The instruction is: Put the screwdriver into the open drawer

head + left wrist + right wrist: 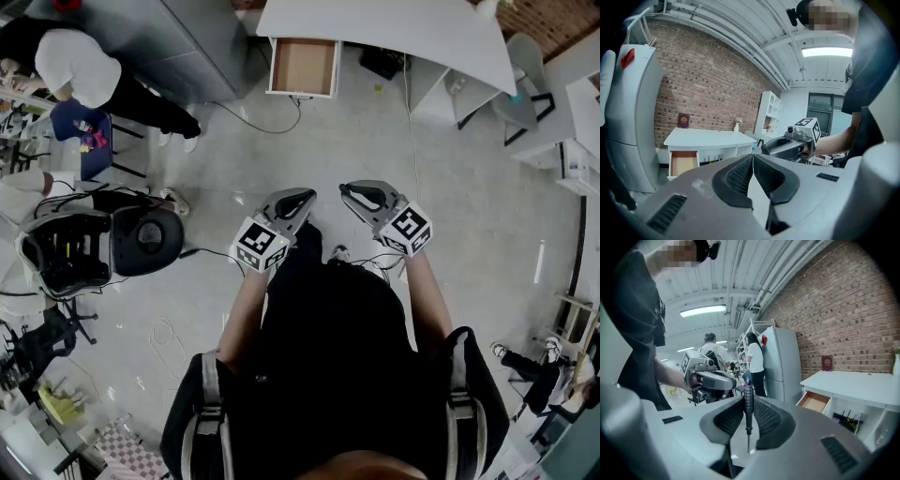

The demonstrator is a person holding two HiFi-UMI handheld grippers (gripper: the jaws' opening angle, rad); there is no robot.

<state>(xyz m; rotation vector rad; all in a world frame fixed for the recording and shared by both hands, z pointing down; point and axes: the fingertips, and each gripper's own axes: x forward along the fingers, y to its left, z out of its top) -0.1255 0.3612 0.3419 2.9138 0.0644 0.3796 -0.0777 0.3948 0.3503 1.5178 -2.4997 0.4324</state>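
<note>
The screwdriver [748, 414] stands upright between the jaws of my right gripper [748, 400], dark ribbed handle up and thin shaft pointing down; the pads are shut on its handle. In the head view the right gripper [351, 191] is held at waist height and the screwdriver cannot be made out there. My left gripper [753, 158] is shut with nothing in it, and it hangs beside the right one [300, 199]. The open drawer [303, 67] with its bare wooden bottom juts from the white desk [394, 28] some way ahead; it also shows as drawer [683, 164] and drawer [814, 402].
A tall grey cabinet [783, 363] stands left of the desk. A person in white [80, 66] bends over a bench at far left. A black chair [141, 241] and cables [258, 122] lie on the grey floor. White shelving [441, 89] sits right of the desk.
</note>
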